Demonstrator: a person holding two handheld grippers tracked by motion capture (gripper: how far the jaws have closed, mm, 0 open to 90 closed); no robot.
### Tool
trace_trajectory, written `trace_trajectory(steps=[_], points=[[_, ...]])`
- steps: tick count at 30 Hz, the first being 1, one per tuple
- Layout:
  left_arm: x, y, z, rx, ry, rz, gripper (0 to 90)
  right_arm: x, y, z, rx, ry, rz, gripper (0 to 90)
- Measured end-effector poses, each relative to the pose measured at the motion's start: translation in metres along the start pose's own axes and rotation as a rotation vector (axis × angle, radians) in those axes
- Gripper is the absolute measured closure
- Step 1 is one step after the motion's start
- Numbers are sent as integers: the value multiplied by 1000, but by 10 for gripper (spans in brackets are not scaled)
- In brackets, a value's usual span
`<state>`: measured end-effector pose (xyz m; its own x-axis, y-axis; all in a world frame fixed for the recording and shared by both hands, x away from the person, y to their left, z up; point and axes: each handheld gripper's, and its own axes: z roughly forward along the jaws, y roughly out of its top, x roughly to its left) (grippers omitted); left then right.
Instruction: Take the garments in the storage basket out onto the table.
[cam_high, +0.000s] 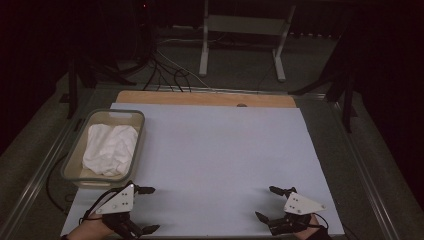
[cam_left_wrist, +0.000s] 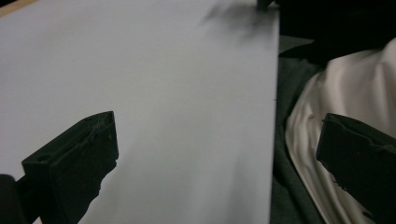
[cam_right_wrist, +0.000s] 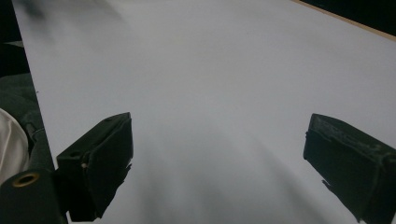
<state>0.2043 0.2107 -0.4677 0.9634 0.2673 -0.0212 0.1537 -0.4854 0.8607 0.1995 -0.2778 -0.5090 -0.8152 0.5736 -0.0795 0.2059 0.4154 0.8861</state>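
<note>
At the far left of the tabletop (cam_high: 215, 150), a pale plastic basket (cam_high: 131, 116) sits with its long side running near to far, and a crumpled white cloth (cam_high: 110, 148) lies bunched inside it, filling most of the floor of the basket and staying below the rim. It looks as though the cloth has been left there as the thing to be taken out and worked on over the bare white sheet that covers the tabletop.

Just near of the basket's closest corner, the left gripper (cam_high: 145, 210) rests low at the near edge, its jaws spread wide apart and holding nothing. In the left gripper view the two black jaws frame bare white surface, with the sheet's edge and pale fabric, probably the person's clothing, off to one side. The gripper points across the table rather than at the basket, which suggests a waiting pose, not a reach.

The middle of the tabletop is bare, presumably kept free as room to spread or fold the cloth.

At the near right, well apart from the basket, the right gripper (cam_high: 266, 203) sits in a matching pose, jaws also wide apart and empty, aimed inward over the sheet. The right gripper view shows its jaws over plain white surface, with the wooden strip (cam_high: 200, 97) along the table's far edge beyond.

Judging by this, the left gripper is the one better placed to go for the cloth first.
</note>
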Motion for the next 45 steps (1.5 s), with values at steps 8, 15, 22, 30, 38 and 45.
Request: trace_trajectory(steps=[8,15,22,30,38,45], points=[[8,15,-21,-11,32,3,0,1,1,0,-6,11,13,84],[12,28,-32,9,35,9,0,0,1,-1,-13,12,16,84],[22,34,-42,18,54,2,0,0,0,-2,-19,12,25,84],[38,43,-56,36,96,-24,0,0,1,-2,-16,10,26,84],[51,51,-67,62,148,-27,0,0,1,-2,-17,11,26,84],[62,56,-72,87,184,-37,0,0,0,-2,-18,9,23,84]])
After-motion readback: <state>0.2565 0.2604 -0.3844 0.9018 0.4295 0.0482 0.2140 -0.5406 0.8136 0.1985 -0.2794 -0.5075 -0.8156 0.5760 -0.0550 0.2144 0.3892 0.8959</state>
